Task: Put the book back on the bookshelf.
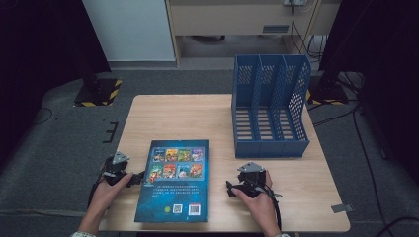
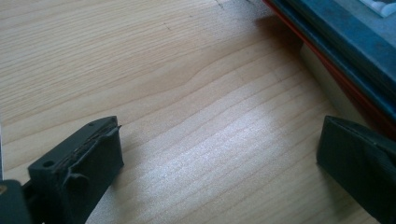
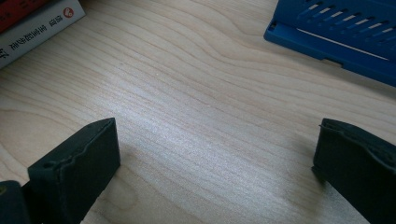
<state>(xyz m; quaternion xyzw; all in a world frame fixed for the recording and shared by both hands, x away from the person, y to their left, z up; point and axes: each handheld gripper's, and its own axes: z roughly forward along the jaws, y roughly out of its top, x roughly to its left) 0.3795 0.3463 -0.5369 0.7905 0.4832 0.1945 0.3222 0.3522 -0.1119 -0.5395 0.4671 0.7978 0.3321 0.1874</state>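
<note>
Left gripper view: book [image 2: 355, 51] edge cropped

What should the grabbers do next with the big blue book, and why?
Probably the left gripper should slide toward the book's near edge to pinch it. Both grippers are open and hold nothing, the book lies flat on the table, and the left one already sits right beside it. The blue file rack stands empty, a likely place for it.

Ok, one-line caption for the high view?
Open left gripper and right gripper flank a flat blue book; blue file rack stands empty beyond.
</note>
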